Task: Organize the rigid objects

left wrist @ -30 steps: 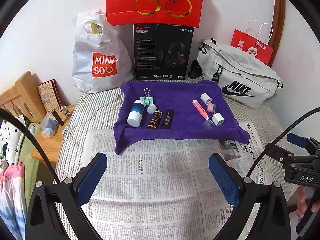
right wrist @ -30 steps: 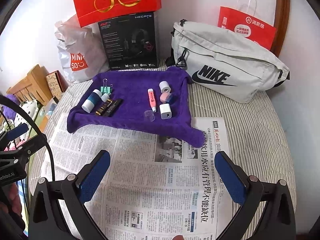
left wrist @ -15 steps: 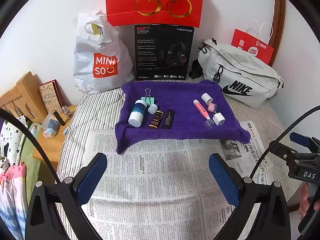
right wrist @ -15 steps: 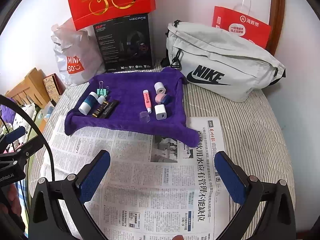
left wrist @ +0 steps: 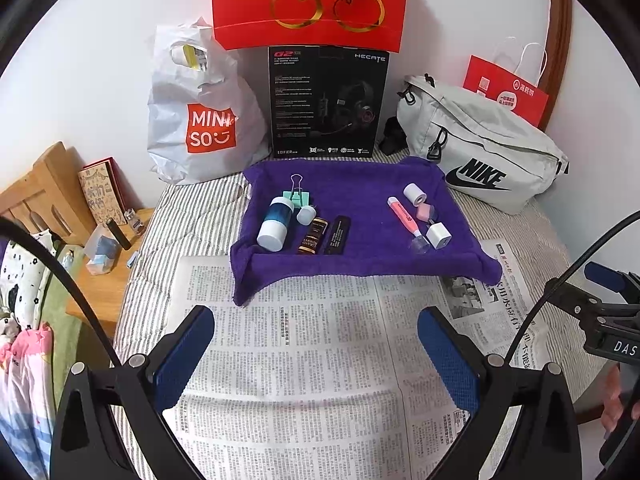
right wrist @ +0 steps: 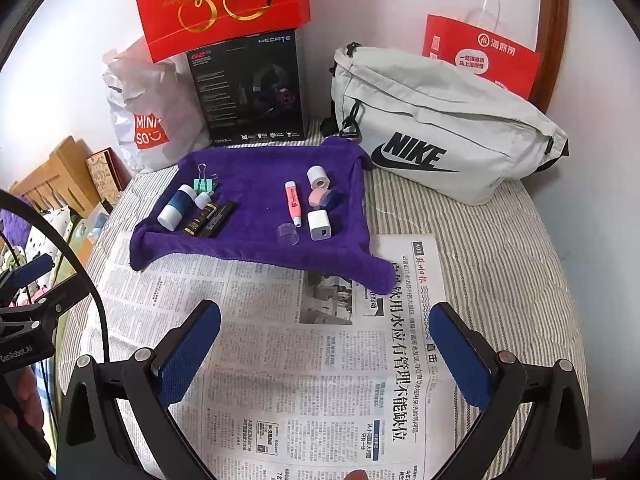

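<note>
Left gripper [left wrist: 316, 354] and right gripper [right wrist: 324, 352] hover spread wide, empty, over newspaper [left wrist: 304, 360].
At 12 o'clock, purple towel [left wrist: 360, 184] corrals two clusters, perhaps sorted, perhaps awaiting sorting.

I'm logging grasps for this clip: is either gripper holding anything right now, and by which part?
Nothing is held. The left gripper and right gripper are both open over the newspaper, short of the purple towel.
</note>
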